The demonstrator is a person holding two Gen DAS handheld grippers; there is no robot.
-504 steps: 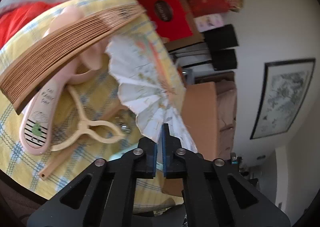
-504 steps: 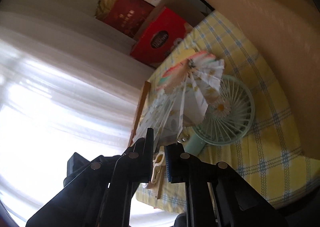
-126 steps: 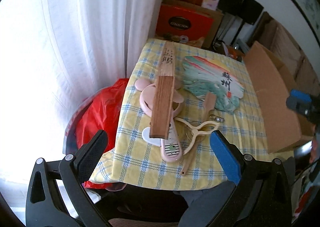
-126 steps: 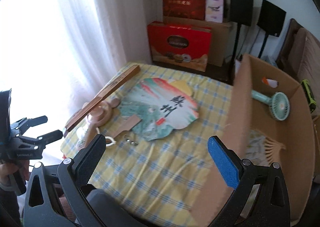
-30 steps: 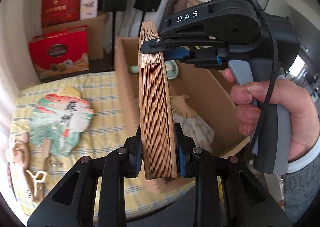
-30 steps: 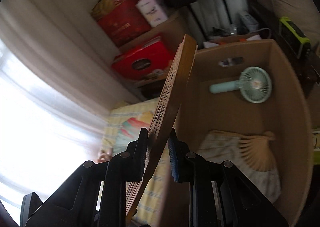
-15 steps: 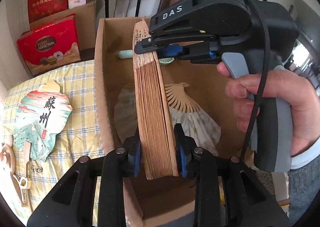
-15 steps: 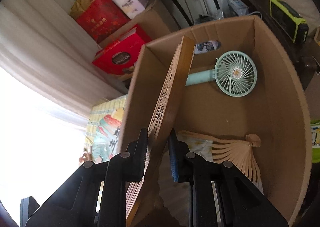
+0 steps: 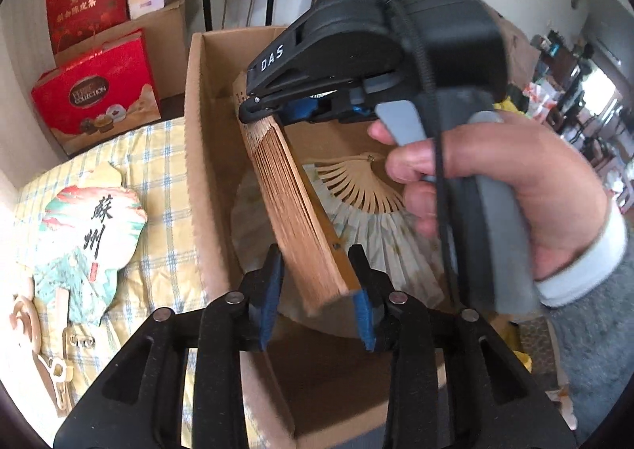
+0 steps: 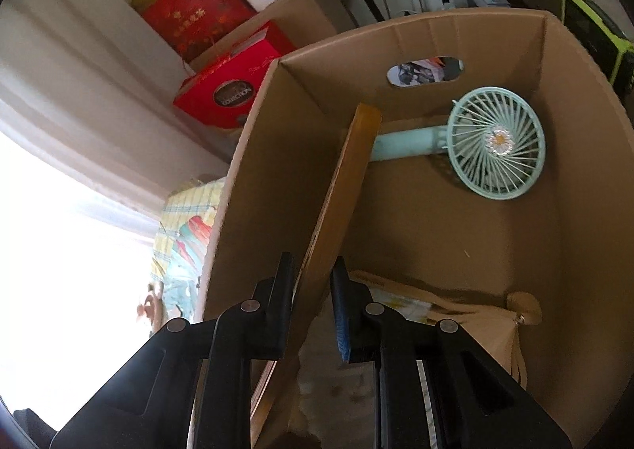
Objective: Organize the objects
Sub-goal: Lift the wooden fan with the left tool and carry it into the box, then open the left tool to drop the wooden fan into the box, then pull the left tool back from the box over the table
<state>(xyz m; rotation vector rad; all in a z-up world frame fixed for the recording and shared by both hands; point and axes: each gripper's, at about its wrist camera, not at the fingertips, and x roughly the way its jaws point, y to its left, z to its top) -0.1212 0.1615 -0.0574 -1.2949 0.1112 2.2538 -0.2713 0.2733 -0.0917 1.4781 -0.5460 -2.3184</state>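
Painted fan (image 9: 89, 227) at far left on my checked surface (image 9: 166, 155), left tool (image 9: 315, 286) just widening, blue pads off the folded wooden fan (image 9: 293, 211) in the cardboard box (image 9: 196, 124), paper fan (image 9: 356, 187) half hidden beneath, right tool (image 10: 313, 304) clamped on its far end, mint handheld fan (image 10: 495, 142) upper right.

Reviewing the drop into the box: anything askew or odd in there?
The folded wooden fan hangs slanted over the cardboard box, not lying flat. The left tongs have just been opening, left pad clear of it, while the right tongs grip its other end. Below, the open paper fan and mint handheld fan look fine.
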